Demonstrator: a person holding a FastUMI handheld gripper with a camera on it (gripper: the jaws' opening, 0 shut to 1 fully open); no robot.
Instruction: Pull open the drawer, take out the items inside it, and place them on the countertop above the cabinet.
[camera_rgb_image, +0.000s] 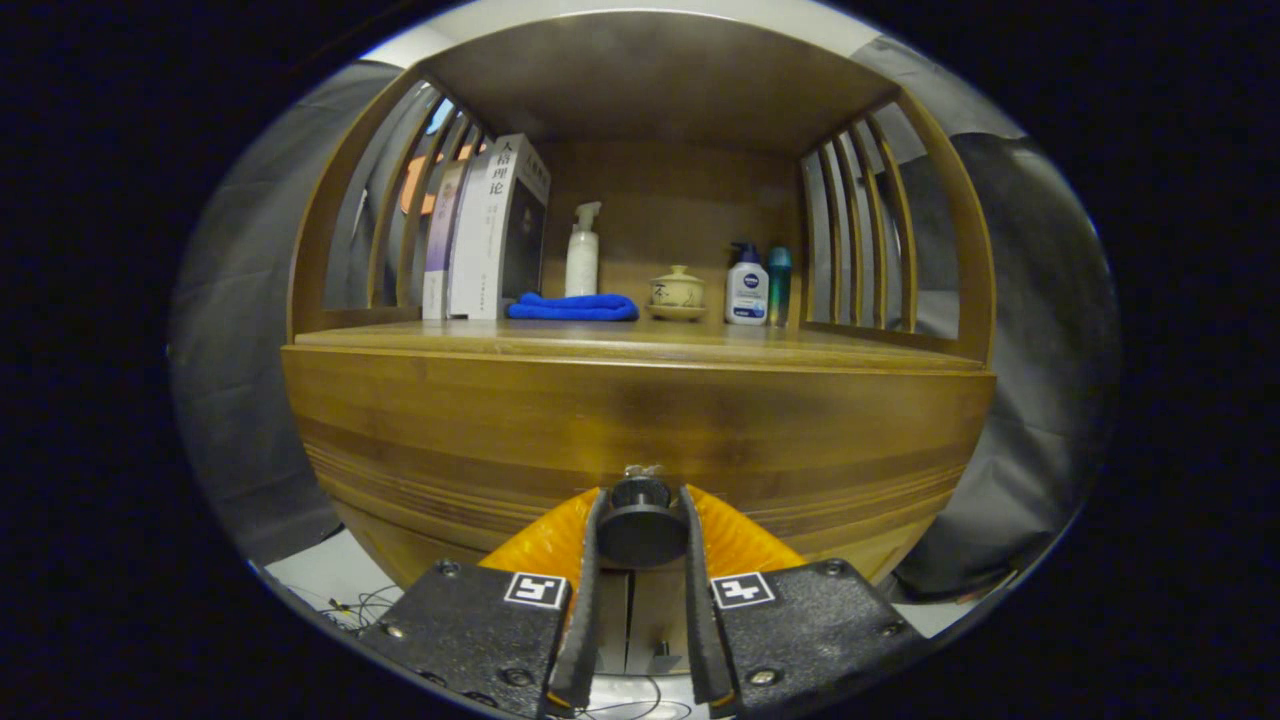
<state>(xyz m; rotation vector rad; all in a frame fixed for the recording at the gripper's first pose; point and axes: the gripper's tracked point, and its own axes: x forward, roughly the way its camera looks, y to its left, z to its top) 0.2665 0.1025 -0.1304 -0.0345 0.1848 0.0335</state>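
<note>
The gripper (640, 500) is clenched on the dark round knob (640, 528) of the drawer (450, 440), one finger pressed against each side of it. The knob sits at the middle of the wooden drawer front, which spreads wide to both sides of the fingers and looks closed, though the fisheye bend makes a small gap hard to rule out.

Just above the drawer front lies the worktop (400, 338) of the cabinet, a flat wooden surface with slatted side panels (860, 240) and a wooden roof over it. From the knob, the things on the worktop stand between 11 and 1 o'clock, all well beyond the fingers. At about 11 o'clock a few books (490, 235) stand upright, leaning against the left slats. Just right of them a folded blue cloth (572, 307) lies flat, and behind it stands a white pump bottle (582, 252). Near 12 o'clock is a small lidded cup on a saucer (677, 292). At about 1 o'clock a white bottle with a blue pump top (746, 285) stands just beside a slim teal bottle (780, 283), close to the right slats.

Thin cables (355, 608) lie on the pale floor at about 8 o'clock.
</note>
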